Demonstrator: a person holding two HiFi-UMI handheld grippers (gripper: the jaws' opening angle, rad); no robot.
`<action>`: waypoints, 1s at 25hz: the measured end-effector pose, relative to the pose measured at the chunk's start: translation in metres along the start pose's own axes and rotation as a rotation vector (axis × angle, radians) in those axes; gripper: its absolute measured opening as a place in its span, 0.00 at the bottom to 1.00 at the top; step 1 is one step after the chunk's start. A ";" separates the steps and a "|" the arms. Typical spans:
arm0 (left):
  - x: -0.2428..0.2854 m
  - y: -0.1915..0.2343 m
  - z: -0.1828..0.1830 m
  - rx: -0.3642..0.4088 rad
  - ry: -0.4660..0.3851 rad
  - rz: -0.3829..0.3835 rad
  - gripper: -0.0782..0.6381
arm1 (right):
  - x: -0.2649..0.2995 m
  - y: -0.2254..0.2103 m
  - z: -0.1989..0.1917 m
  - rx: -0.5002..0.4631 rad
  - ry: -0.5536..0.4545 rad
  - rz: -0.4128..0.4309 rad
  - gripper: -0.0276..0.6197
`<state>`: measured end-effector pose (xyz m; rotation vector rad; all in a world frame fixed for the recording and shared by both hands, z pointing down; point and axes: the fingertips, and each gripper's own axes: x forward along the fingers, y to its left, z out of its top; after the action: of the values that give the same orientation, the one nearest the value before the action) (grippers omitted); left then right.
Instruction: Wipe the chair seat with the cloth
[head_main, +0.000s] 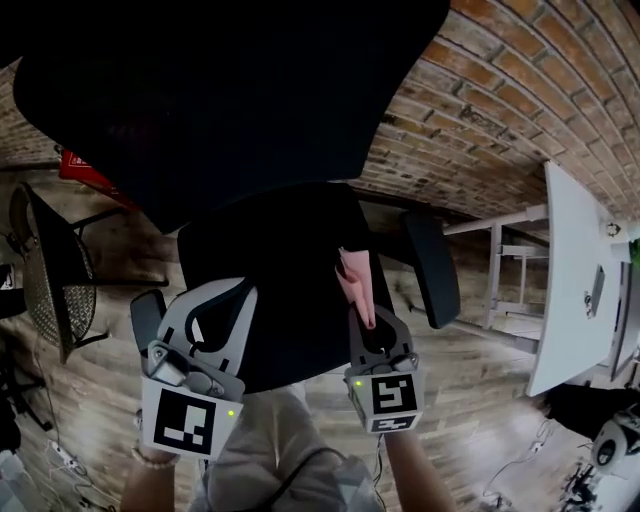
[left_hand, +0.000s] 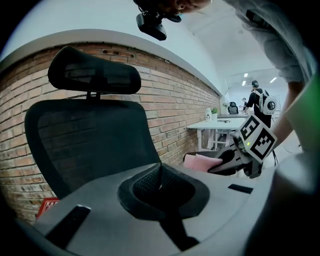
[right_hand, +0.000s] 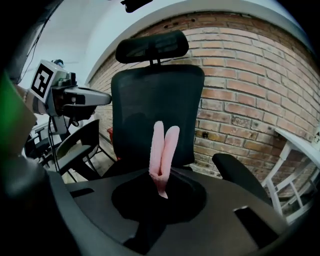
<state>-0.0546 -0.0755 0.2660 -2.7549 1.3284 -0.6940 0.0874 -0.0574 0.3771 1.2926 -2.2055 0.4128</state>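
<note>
The cloth (head_main: 355, 285) sits in the right gripper (head_main: 364, 322), above the chair seat (head_main: 280, 250). The left gripper (head_main: 214, 300) is to its left. Ahead of both stands the backrest (head_main: 220, 90), and to the right are the armrest (head_main: 432, 265) and table (head_main: 570, 280).

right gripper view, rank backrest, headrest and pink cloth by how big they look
1. backrest, clearly largest
2. headrest and cloth look about alike; the cloth is much nearer the camera, so they are left unranked
</note>
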 end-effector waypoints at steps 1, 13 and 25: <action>0.005 0.003 -0.006 -0.006 -0.001 -0.004 0.13 | 0.011 -0.001 -0.005 0.002 0.016 -0.005 0.13; 0.045 0.015 -0.072 -0.036 0.019 -0.040 0.13 | 0.122 -0.043 -0.052 0.007 0.078 -0.131 0.13; 0.063 0.035 -0.116 -0.042 0.033 -0.034 0.13 | 0.210 -0.086 -0.081 -0.105 0.175 -0.221 0.12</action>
<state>-0.0917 -0.1233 0.3884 -2.8170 1.3204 -0.7250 0.1048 -0.2057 0.5664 1.3709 -1.8908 0.3077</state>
